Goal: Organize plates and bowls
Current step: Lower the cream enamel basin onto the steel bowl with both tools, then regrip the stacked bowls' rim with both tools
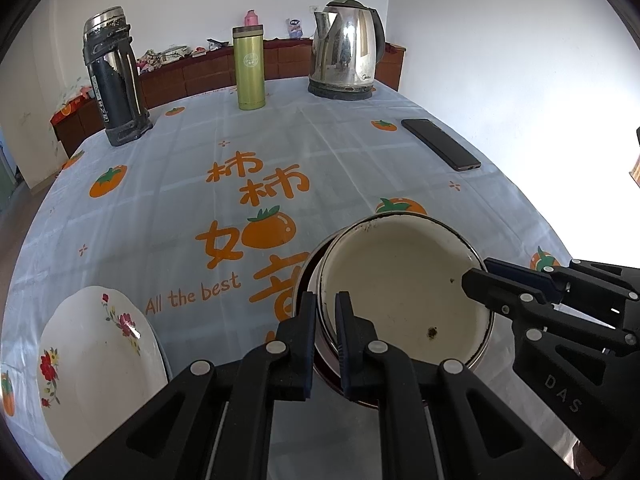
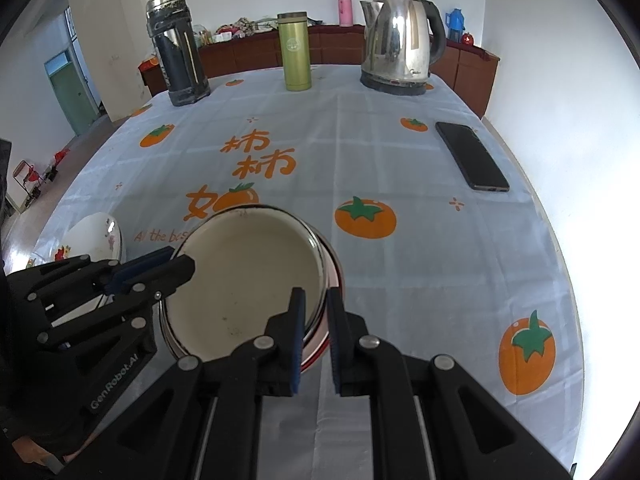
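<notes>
Left wrist view: the left gripper (image 1: 325, 312) pinches the near-left rim of the cream enamel bowl (image 1: 404, 292), which hides most of a red-rimmed bowl (image 1: 308, 276) beneath; flowered plate (image 1: 96, 360) cut off.

Right wrist view: the right gripper (image 2: 316, 312) clamps the bowl's right rim on the tablecloth (image 2: 420, 280).

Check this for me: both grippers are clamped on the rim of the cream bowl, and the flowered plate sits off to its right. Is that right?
Not quite. The flowered plate sits to the left of the cream bowl, as the left wrist view shows. The rest holds: the left gripper and the right gripper are each clamped on the bowl's rim.
</notes>
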